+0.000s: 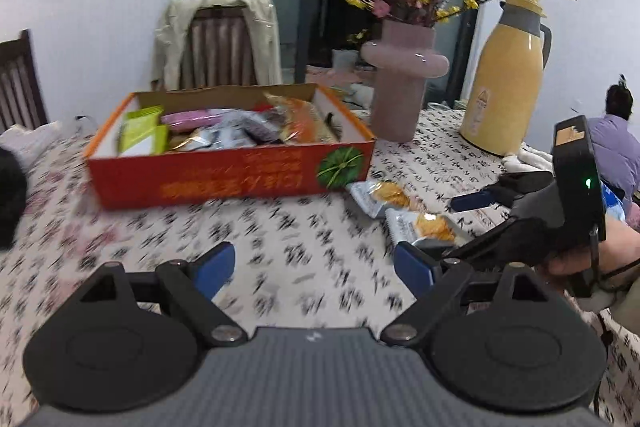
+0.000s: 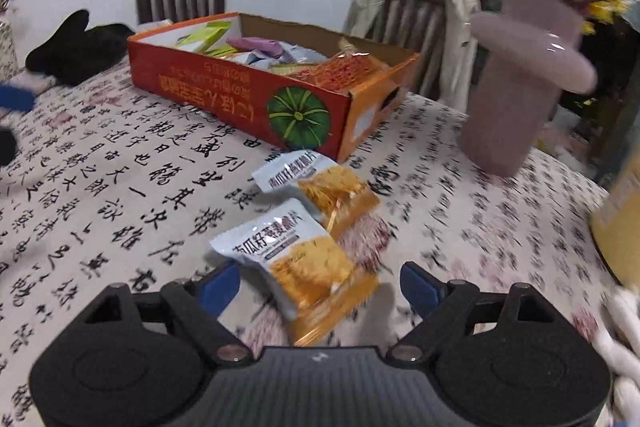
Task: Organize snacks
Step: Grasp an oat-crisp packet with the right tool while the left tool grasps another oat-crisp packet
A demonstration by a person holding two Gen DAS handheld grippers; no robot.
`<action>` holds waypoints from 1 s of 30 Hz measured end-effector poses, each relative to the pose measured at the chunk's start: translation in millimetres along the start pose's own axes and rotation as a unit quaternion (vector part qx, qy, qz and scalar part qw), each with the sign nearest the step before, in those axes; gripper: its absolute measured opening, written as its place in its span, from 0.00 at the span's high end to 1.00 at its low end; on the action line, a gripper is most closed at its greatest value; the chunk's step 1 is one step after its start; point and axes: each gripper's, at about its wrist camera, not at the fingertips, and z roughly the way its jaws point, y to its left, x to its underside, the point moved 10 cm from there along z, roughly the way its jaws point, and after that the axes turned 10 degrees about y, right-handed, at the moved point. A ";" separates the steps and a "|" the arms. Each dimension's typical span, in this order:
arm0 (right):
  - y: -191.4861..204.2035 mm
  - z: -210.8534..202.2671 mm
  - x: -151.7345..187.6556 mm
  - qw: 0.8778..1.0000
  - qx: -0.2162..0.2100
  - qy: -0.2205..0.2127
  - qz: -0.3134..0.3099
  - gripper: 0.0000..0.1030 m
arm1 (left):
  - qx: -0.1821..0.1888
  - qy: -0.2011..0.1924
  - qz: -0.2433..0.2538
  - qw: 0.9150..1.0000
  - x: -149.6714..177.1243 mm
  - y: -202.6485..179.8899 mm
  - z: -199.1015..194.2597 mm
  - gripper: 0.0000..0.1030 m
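Between the blue pads of the right tongs [image 2: 320, 285] lies the near packet [image 2: 298, 269], flat on the cloth [image 2: 120, 163]; the pads stand wide apart on each side of it and do not touch it. A second packet [image 2: 320, 183] lies just beyond the first, partly tucked under its far edge, and the box [image 2: 240, 95] stands further ahead, to the left, already holding many snacks. The left tongs [image 1: 314, 269] are also held wide apart with nothing between them, only bare cloth below. It is judged that the near packet is to be taken first. The pads should be lowered over its middle, not its crimped end, and closed gently, because the contents look brittle. The vase [image 2: 516, 95], ahead on the right, should be avoided when the packet is carried to the box.
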 end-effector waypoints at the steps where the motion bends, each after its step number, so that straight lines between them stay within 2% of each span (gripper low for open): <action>1: 1.0 1.7 -3.6 1.000 -0.002 -0.006 -0.007 0.16 | -0.001 0.008 -0.005 1.000 -4.6 -0.9 9.7 0.14; 2: 2.2 3.6 -5.6 1.000 -0.005 -0.009 -0.014 0.18 | 0.003 0.014 -0.008 1.000 -8.3 -2.6 17.4 0.14; 3: 3.7 3.7 -6.5 1.000 -0.012 -0.013 -0.014 0.24 | 0.012 0.021 -0.011 1.000 -10.8 -4.5 25.8 0.14; 4: 6.2 3.5 -7.1 0.999 -0.025 -0.017 -0.013 0.39 | 0.018 0.029 -0.014 0.999 -13.8 -6.9 34.9 0.14; 6: 11.9 0.6 -4.7 0.997 -0.067 -0.025 0.001 0.60 | 0.027 0.035 -0.014 0.999 -20.6 -12.0 50.6 0.14; 8: 14.5 -3.8 0.7 0.997 -0.076 -0.027 0.019 0.61 | 0.034 0.035 -0.012 0.999 -28.5 -18.6 66.5 0.14; 12: 16.1 -29.9 32.8 0.998 -0.039 -0.015 0.050 0.62 | 0.045 0.040 -0.019 0.998 -44.5 -41.0 106.9 0.14; 14: 7.7 -42.4 51.6 0.997 -0.016 -0.012 0.080 0.62 | 0.033 0.035 -0.021 0.999 -52.9 -52.1 126.4 0.14; 16: -6.1 -52.3 64.8 0.993 0.002 -0.023 0.115 0.62 | 0.024 0.025 -0.001 0.999 -61.1 -66.8 150.0 0.13; 19: -17.8 -60.2 75.0 0.988 0.015 -0.037 0.147 0.61 | -0.010 0.043 0.008 0.999 -62.6 -74.1 182.1 0.14; 21: -18.9 -66.4 74.3 0.988 0.019 -0.051 0.145 0.61 | -0.021 0.046 0.001 0.999 -61.0 -72.2 190.7 0.20; 22: -16.7 -69.5 73.2 0.988 0.012 -0.060 0.143 0.61 | -0.027 0.038 -0.005 0.999 -60.4 -71.1 189.5 0.34; 24: -12.0 -72.3 70.4 0.988 -0.003 -0.072 0.137 0.61 | -0.014 0.035 0.007 0.999 -57.4 -75.2 183.4 0.49; 27: -8.0 -70.0 70.3 0.989 -0.004 -0.066 0.132 0.61 | 0.025 0.036 -0.006 0.999 -48.7 -74.5 165.3 0.59; 30: -5.3 -74.2 66.6 0.989 0.004 -0.067 0.132 0.61 | 0.039 0.037 -0.006 0.999 -35.9 -67.2 138.4 0.60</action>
